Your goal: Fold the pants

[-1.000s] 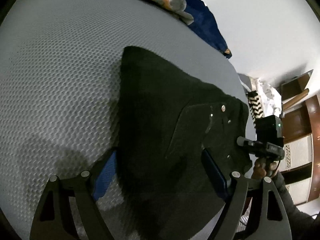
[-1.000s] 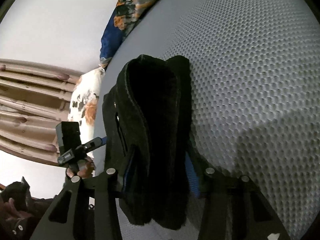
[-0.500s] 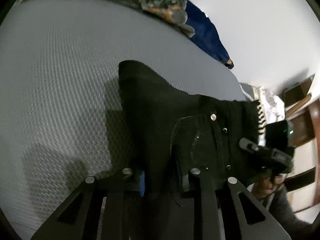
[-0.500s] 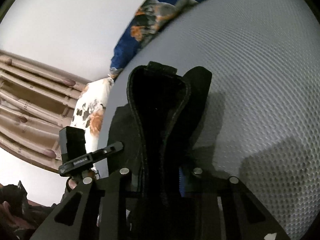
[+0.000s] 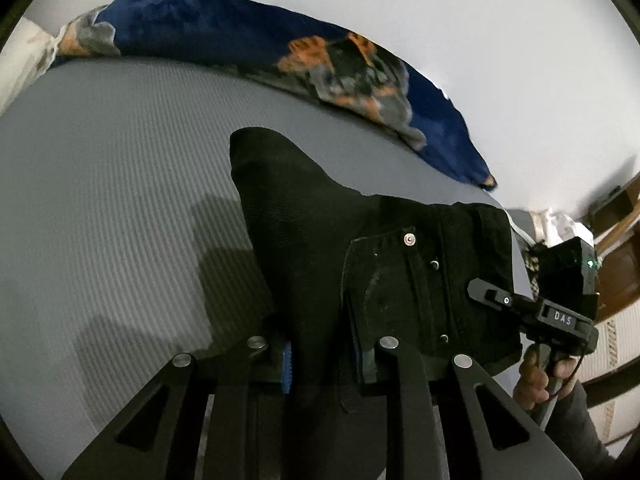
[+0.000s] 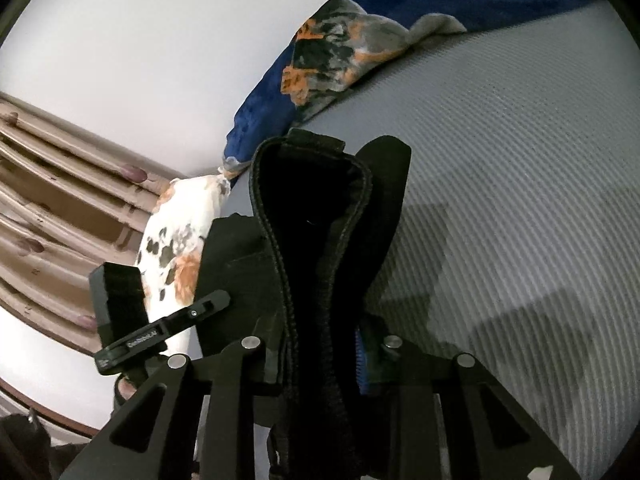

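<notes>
Black pants [image 5: 320, 248] hang lifted above the grey mattress [image 5: 112, 168], folded in layers. My left gripper [image 5: 320, 356] is shut on a thick fold of the black cloth; a pocket with metal rivets [image 5: 408, 239] shows just right of its fingers. In the right wrist view the pants [image 6: 316, 232] rise as a bunched loop with a stitched seam, and my right gripper [image 6: 320, 356] is shut on that bundle. Each view shows the other gripper: the right one [image 5: 552, 312] past the waistband, the left one [image 6: 132, 320] at the far left, both held by a hand.
A blue blanket [image 5: 280, 52] with orange and grey pattern lies along the mattress's far edge by the white wall. A white flowered pillow [image 6: 180, 240] and brown curtains [image 6: 48, 200] are at the left in the right wrist view. Wooden furniture [image 5: 616, 240] stands at the right.
Both grippers closed on the pants, the left from wide open, then rose and carried the cloth up off the mattress. The blanket and wall now fill more of each view.
</notes>
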Demonstrator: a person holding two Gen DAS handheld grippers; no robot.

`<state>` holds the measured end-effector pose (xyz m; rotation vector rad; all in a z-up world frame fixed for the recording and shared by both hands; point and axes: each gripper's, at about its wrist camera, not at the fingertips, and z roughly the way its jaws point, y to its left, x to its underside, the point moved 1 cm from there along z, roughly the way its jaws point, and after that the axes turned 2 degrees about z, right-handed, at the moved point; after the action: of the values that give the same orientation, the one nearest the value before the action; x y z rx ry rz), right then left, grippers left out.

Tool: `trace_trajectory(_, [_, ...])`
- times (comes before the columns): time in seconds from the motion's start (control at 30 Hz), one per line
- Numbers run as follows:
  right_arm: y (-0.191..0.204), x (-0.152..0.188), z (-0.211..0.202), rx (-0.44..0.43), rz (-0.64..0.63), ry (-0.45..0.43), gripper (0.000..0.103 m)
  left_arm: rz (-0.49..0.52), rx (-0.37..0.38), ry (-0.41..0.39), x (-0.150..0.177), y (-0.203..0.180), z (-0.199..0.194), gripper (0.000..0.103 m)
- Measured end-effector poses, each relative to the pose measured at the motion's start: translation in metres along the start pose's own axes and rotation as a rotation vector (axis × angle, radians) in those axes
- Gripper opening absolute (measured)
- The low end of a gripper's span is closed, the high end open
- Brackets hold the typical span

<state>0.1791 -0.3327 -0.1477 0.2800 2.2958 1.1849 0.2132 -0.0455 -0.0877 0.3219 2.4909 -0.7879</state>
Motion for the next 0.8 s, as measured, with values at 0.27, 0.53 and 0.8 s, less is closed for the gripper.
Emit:
trace_trajectory(0.27, [-0.005,-0.012,0.027,0.246,-0.077,0.002,0.029,-0.010,-0.085,0.036,-0.008,0.027,0.034,0.030])
trace_trajectory(0.53, [-0.015,0.008,0.019,0.407,-0.091,-0.031,0.052,0.058,-0.196,0.021,0.024,0.029,0.036,0.060])
trace_trajectory(0.8, [0.027,0.036,-0.008,0.590,-0.205,-0.147,0.054,0.128,-0.357,-0.033,0.054,0.010,0.000,0.062])
